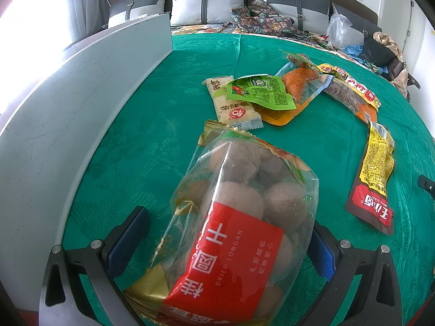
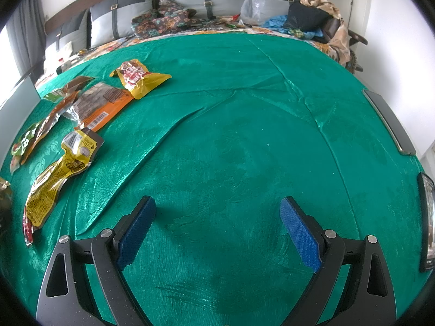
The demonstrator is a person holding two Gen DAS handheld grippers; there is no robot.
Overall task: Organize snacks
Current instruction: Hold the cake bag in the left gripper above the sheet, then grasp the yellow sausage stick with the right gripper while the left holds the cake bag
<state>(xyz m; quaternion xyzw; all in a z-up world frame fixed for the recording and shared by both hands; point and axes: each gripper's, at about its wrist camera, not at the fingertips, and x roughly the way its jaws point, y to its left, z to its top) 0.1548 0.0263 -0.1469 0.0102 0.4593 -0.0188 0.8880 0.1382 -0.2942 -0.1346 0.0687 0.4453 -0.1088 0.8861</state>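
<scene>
Glossy green brocade cloth (image 2: 244, 141) lies creased under the spread, empty right gripper (image 2: 217, 222), while the left gripper (image 1: 225, 233), fingers wide, straddles a crinkly clear longan bag (image 1: 233, 217), contact unclear.

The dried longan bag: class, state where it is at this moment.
In the left wrist view, the dried longan bag sits low and central between the left gripper fingers, over the green cloth, just nearer the camera than the white biscuit packet.

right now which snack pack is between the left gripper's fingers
The clear dried longan bag with the red label. It sits between the left gripper fingers; the other packets lie farther off on the green cloth.
</scene>
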